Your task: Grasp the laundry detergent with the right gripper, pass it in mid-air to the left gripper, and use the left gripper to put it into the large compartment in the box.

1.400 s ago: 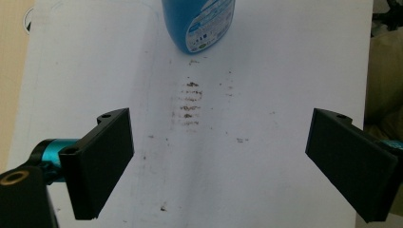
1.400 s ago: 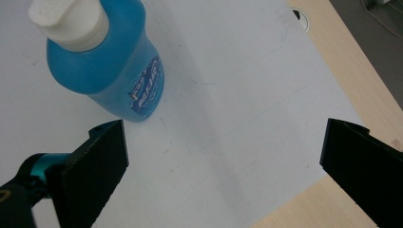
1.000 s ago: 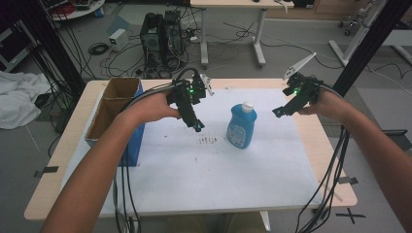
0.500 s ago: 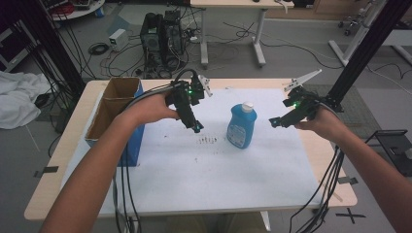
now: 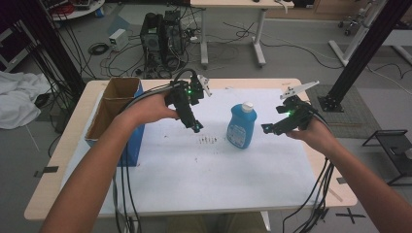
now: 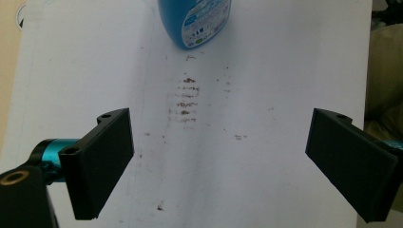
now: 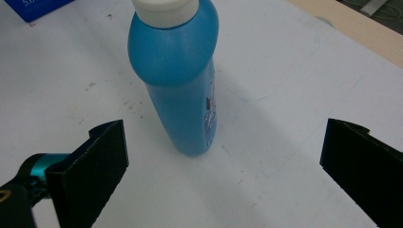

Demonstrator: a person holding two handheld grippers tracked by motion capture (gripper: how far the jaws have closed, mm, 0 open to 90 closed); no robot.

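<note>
Bottle: a blue bottle with a white cap is standing upright near the middle of the white sheet; its label is facing the person's side.
Bottle, right gripper view: it is rising between and beyond the two black jaws, untouched, cap toward the top edge.
Bottle, left gripper view: its lower part is showing at the top edge, label outward.
Stains: a patch of small dark specks is lying on the sheet just left of the bottle's base; in the left gripper view the specks are sitting ahead of the jaws, between them and the bottle.
Right gripper: hovering just right of the bottle, jaws spread wide and pointing at it, gripping nothing.
Left gripper: hanging above the sheet left of the bottle, tilted downward over the specks, jaws wide apart and empty.
Table: a light wooden top is carrying the sheet.
Box: an open cardboard box with a blue side is resting at the table's left edge, well apart from the bottle.
Surroundings: cables and equipment are lying on the floor beyond the table.
</note>
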